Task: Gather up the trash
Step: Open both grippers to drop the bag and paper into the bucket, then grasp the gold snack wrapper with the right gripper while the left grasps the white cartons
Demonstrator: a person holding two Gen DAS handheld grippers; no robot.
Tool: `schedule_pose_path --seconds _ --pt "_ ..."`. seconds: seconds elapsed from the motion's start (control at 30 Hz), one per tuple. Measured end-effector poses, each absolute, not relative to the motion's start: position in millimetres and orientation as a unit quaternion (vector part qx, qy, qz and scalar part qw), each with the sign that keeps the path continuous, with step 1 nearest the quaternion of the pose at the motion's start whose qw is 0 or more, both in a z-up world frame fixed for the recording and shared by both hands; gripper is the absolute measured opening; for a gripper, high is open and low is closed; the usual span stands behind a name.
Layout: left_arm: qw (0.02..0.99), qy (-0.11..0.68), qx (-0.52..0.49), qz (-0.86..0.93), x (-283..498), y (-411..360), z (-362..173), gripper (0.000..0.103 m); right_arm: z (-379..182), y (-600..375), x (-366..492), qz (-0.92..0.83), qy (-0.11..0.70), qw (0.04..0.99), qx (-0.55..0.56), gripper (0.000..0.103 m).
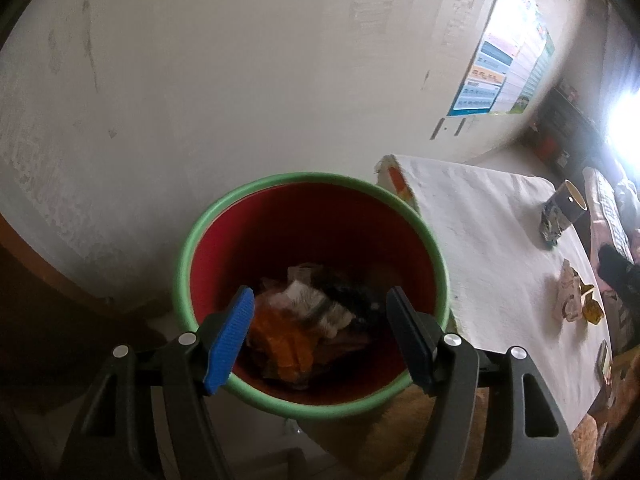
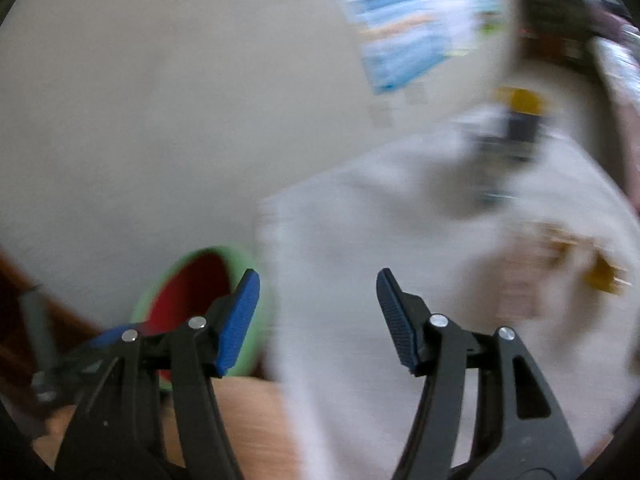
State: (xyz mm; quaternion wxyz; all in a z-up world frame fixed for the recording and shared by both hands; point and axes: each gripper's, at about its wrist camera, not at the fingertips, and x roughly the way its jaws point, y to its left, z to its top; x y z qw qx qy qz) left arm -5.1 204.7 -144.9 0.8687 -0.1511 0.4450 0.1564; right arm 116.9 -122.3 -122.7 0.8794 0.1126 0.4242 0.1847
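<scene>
A red bin with a green rim [image 1: 200, 232] stands beside a white-clothed table [image 1: 480, 216]. Crumpled orange and white wrappers [image 1: 296, 320] lie at its bottom. My left gripper [image 1: 320, 300] hangs open over the bin's mouth with nothing between its blue pads. On the table in the left wrist view lie a tipped paper cup [image 1: 564, 208] and a crumpled wrapper with yellow bits [image 1: 572, 296]. The right wrist view is motion-blurred: my right gripper [image 2: 318, 280] is open and empty over the table's near corner [image 2: 360, 240], the bin [image 2: 188, 280] at its left, the wrapper [image 2: 560, 264] at right.
A pale wall with a coloured poster [image 1: 508, 64] stands behind the bin and table. Dark shelving [image 1: 568, 128] and bright window glare fill the far right. A brown wooden edge [image 1: 48, 268] sits at the left, and tan floor [image 2: 240, 412] shows beneath the bin.
</scene>
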Motion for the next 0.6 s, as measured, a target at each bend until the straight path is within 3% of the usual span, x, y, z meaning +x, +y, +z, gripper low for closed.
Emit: schedule_pose_path --seconds 0.23,0.43,0.53,0.6 --pt "0.879 0.444 -0.120 0.130 6.7 167.8 -133.6 0.066 -156.7 -274.1 142.8 -0.012 0.437 0.894 0.101 0.059" --pt "0.885 0.447 -0.091 0.091 16.6 124.3 -119.4 0.066 -191.0 -308.7 159.8 -0.025 0.478 0.873 0.087 0.051" --pt "0.887 0.449 -0.074 0.073 20.1 100.2 -114.4 0.066 -204.6 -309.2 170.2 -0.006 0.490 0.867 0.085 0.034" --pt "0.888 0.452 -0.066 0.050 25.3 77.4 -110.5 0.066 -208.8 -307.5 172.8 0.006 0.492 0.867 0.083 0.015"
